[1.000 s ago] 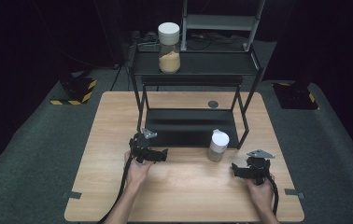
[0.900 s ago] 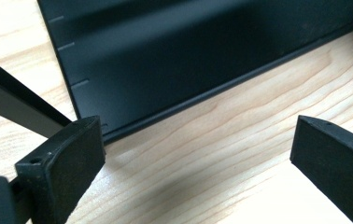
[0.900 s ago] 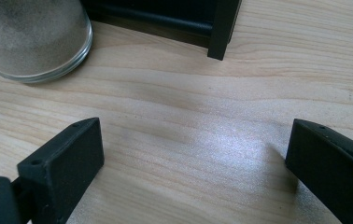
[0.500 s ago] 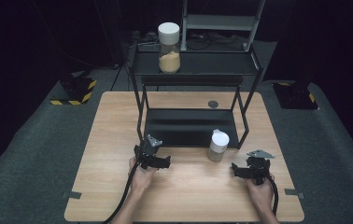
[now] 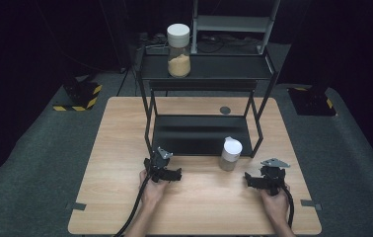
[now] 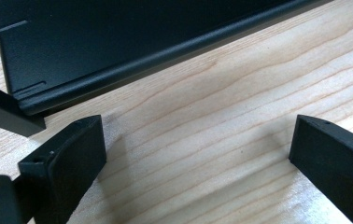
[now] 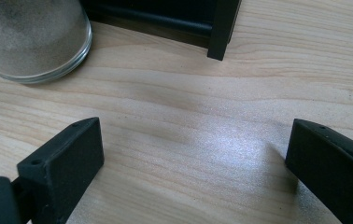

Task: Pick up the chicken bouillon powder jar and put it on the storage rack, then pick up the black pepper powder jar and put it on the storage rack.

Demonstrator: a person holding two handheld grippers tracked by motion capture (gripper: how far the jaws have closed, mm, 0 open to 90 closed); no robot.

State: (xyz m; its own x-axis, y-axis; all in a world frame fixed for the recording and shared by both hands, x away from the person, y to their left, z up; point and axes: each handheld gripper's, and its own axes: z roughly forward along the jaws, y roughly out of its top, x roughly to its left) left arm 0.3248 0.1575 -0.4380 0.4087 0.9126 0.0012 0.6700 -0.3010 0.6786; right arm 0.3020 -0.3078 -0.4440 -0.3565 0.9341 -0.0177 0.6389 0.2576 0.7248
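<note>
High view: wood-grain desk (image 5: pixel 115 163) carries a black metal two-tier rack (image 5: pixel 202 134). A glass jar with a white lid (image 5: pixel 231 154), filled with grey powder, stands on the desk by the rack's front right leg, near the right gripper (image 5: pixel 254 180). A taller jar (image 5: pixel 178 49) of tan powder sits on the top shelf. Left gripper (image 5: pixel 173 174) is near the front left leg. Both gripper views show fingers spread wide, empty over bare wood; the right gripper view shows the jar's round glass base.

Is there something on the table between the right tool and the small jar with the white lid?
Nothing visible. Bare wood lies between the right tool, whose jaws stand open, and the small jar. In the right gripper view the jar's glass base stands ahead and to the left of the jaws; the rack's leg stands off to the side.
</note>
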